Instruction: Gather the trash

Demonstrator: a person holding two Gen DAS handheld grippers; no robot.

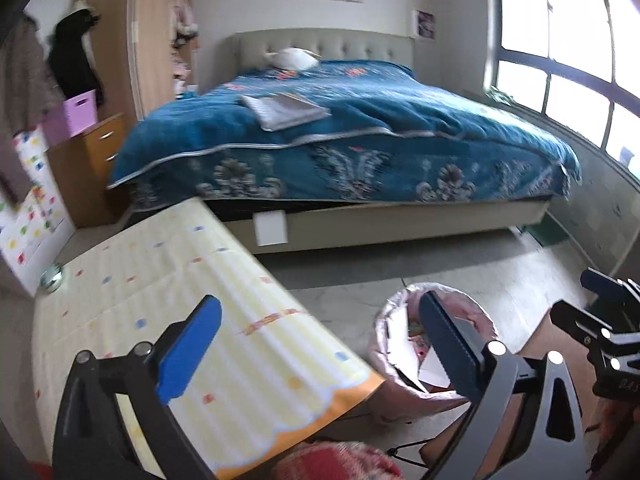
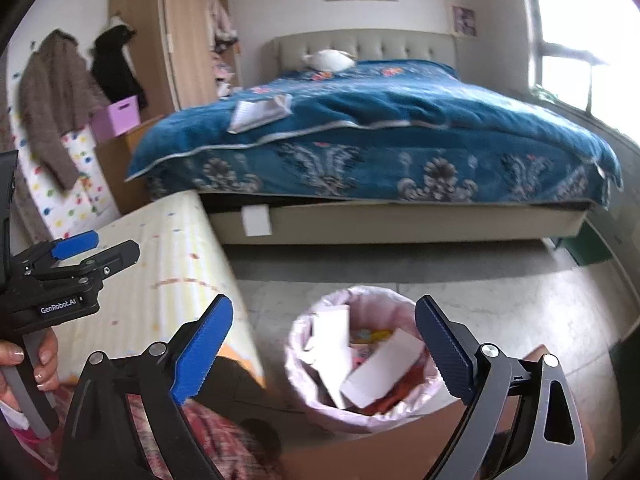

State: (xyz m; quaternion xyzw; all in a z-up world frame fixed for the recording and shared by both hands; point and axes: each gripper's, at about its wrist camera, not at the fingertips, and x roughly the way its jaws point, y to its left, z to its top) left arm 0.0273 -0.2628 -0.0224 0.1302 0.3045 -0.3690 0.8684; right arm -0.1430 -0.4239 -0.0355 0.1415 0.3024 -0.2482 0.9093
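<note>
A trash bin (image 2: 304, 364) lined with a pale pink bag stands on the floor beside the table; it holds white paper pieces (image 2: 380, 372) and colourful scraps. It also shows in the left wrist view (image 1: 384, 344). My right gripper (image 2: 324, 352) is open and empty, held above the bin. My left gripper (image 1: 320, 348) is open and empty over the table's near corner, left of the bin. The left gripper also shows in the right wrist view (image 2: 96, 250), over the table. The right gripper's body shows at the left wrist view's right edge (image 1: 612, 320).
A table with a yellow patterned cloth (image 1: 168, 304) has a small round metal object (image 1: 52, 278) at its far left. A bed with a blue quilt (image 1: 360, 140) carries papers (image 1: 284, 110). A brown cardboard box (image 2: 380, 456) and red plaid fabric (image 1: 336, 462) lie close below.
</note>
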